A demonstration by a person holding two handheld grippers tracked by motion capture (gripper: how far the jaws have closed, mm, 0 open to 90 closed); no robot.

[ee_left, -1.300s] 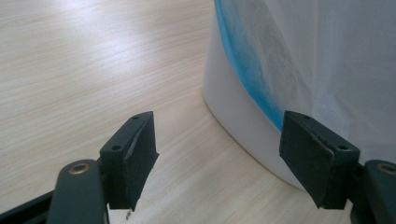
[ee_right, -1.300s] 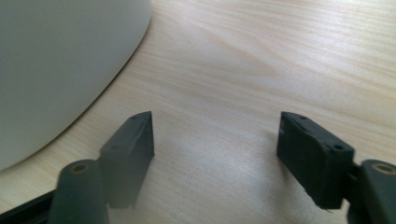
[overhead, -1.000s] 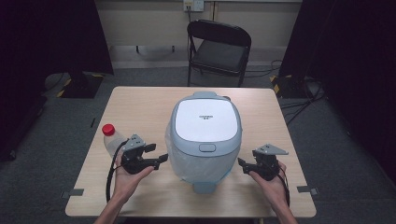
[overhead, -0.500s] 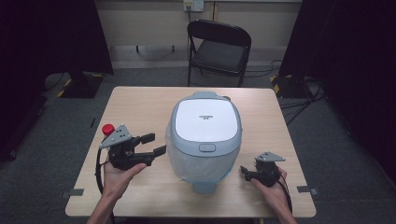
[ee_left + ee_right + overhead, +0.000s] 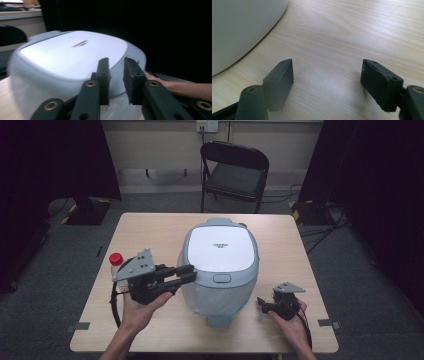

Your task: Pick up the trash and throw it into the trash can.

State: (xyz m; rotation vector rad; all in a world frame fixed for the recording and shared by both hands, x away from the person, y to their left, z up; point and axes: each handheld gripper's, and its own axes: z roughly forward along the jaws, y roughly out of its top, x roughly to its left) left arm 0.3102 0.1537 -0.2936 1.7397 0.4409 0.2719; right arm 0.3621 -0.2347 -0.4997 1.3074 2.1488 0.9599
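A large pale blue rice cooker [image 5: 220,250] with a white lid stands shut in the middle of the wooden table [image 5: 150,227]. My left gripper [image 5: 189,272] hovers raised at the cooker's left side, its tips at the lid's edge. In the left gripper view the left gripper [image 5: 116,67] looks over the cooker's lid [image 5: 75,52]; its jaws have just been closing to a narrow gap with nothing between them. My right gripper [image 5: 261,304] rests low on the table right of the cooker. The right gripper [image 5: 327,70] stands open over bare wood, beside the cooker's wall [image 5: 242,25].
A clear bottle with a red cap [image 5: 116,258] stands on the table behind the left gripper. A black folding chair [image 5: 235,170] sits beyond the far edge. Bare wood [image 5: 352,30] lies in front of the right gripper. The person's other hand [image 5: 175,86] shows past the cooker.
The left gripper has risen and swung toward the cooker's lid, and its jaws have narrowed. The right gripper sank slightly to the table and then kept still.
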